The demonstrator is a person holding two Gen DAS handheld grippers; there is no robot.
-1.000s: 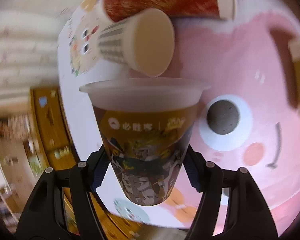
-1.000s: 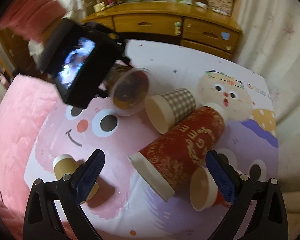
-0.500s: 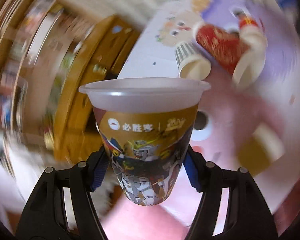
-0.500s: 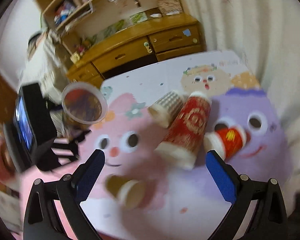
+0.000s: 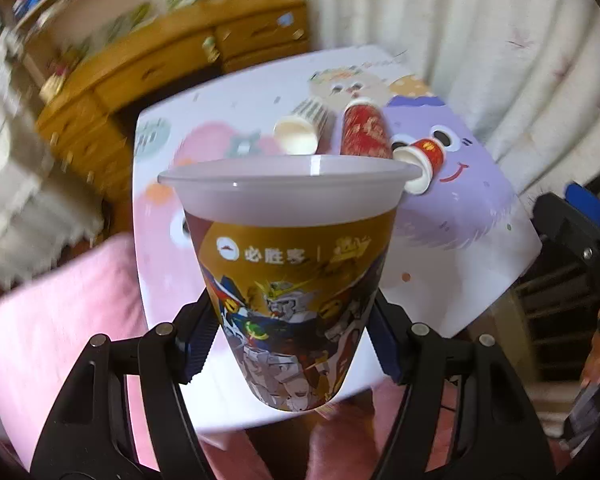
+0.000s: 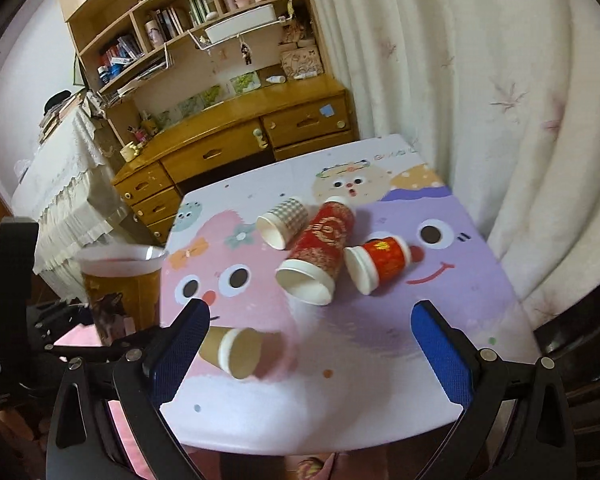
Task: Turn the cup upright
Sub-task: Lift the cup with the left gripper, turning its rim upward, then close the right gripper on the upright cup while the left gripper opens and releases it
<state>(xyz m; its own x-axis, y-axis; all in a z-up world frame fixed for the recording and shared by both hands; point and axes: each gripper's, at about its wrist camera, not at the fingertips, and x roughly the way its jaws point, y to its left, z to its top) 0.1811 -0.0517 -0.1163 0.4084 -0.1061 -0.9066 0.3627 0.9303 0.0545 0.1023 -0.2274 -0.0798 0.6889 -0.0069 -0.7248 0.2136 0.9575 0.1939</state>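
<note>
Placement is judged to be the step in hand: the printed plastic cup (image 5: pixel 292 292) is mouth-up in the left gripper (image 5: pixel 292 344), clamped low on its tapered wall by both blue pads, and held off the near left edge of the table (image 6: pixel 340 412), above the pink bedding rather than the tabletop. To finish well, the cup should be carried right over a bare part of the pink cartoon mat, kept level, lowered until its base sits flat, and only then released; the thin wall looks liable to buckle under a tighter squeeze, and a tilted release on the narrow base could tip it. Four paper cups lie on their sides and should be avoided: a checked cup (image 6: pixel 285 221) and a tall red cup (image 6: pixel 320 246) at the far centre, touching or nearly so, a small red cup (image 6: pixel 380 262) just right of them, and a brown cup (image 6: pixel 236 350) near the front left. The left gripper points forward and roughly level, fingers either side of the cup. The right gripper (image 6: pixel 306 350) hangs over the near table edge, jaws spread wide and gripping nothing, angled down toward the brown cup.
</note>
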